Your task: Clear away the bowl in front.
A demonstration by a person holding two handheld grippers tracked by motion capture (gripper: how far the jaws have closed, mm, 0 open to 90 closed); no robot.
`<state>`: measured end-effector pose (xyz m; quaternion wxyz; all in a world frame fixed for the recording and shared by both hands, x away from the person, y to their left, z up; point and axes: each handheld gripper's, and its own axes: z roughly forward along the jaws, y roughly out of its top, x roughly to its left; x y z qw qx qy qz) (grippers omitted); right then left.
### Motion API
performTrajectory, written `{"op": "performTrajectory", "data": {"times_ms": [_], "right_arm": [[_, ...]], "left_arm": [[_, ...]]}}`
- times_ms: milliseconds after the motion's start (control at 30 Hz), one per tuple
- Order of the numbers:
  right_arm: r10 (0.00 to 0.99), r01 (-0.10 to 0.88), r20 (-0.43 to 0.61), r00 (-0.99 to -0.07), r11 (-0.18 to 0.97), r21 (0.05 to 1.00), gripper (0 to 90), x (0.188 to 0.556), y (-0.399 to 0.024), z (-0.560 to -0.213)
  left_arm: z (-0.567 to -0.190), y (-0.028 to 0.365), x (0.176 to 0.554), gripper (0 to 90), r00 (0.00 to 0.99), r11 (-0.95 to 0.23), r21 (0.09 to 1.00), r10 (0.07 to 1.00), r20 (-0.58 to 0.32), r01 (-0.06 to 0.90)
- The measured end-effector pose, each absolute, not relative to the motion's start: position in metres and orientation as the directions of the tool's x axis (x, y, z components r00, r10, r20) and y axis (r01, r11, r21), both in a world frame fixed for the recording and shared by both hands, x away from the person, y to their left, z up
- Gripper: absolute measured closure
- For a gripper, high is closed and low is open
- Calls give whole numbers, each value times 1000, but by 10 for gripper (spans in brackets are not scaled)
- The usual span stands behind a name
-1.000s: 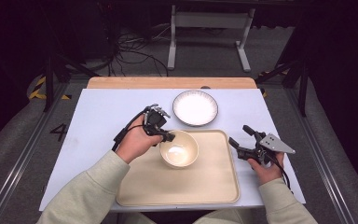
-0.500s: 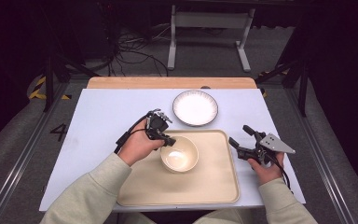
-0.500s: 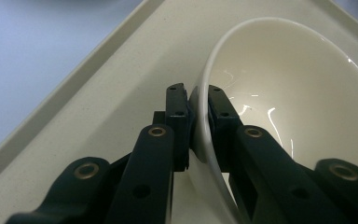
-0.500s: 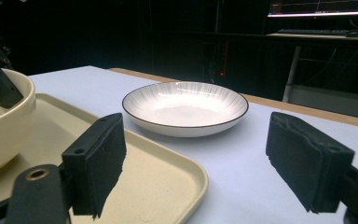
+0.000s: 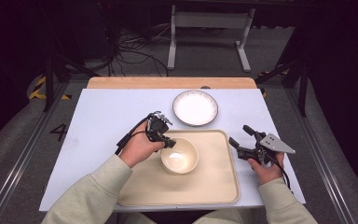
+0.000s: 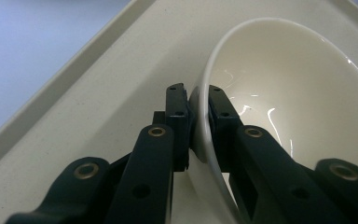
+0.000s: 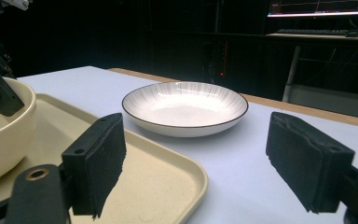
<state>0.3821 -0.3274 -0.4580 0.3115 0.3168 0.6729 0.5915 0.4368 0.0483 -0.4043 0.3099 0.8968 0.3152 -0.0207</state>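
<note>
While clamping bowl (image 5: pixel 180 156), left tongs (image 5: pixel 167 143) downtilted

A single mark — the numeral 4 (image 5: pixel 58 132) — on the floor (image 5: pixel 18 140).

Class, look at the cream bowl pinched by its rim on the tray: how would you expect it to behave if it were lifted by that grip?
The bowl looks glazed and glossy, so it is probably stiff but slippery. The left hand-held gripper clamps only one side of the thin rim, so the bowl would likely tilt when lifted. If it slid onto the tray, it might chip.
</note>
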Motion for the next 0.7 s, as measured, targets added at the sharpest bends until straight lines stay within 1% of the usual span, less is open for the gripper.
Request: {"op": "performTrajectory", "data": {"times_ms": [267, 467, 700], "right_arm": [[795, 60, -44, -606, 100, 993, 201, 382, -327, -458], [795, 59, -44, -605, 100, 993, 201, 382, -327, -458], [795, 59, -44, -605, 100, 993, 200, 382, -327, -458]], "left_arm": [[-407, 50, 436, 823, 805, -609, 551, 548, -228, 571], [-411, 54, 437, 826, 802, -618, 530, 547, -240, 580], [-413, 56, 437, 826, 801, -629, 516, 553, -228, 581]]}}
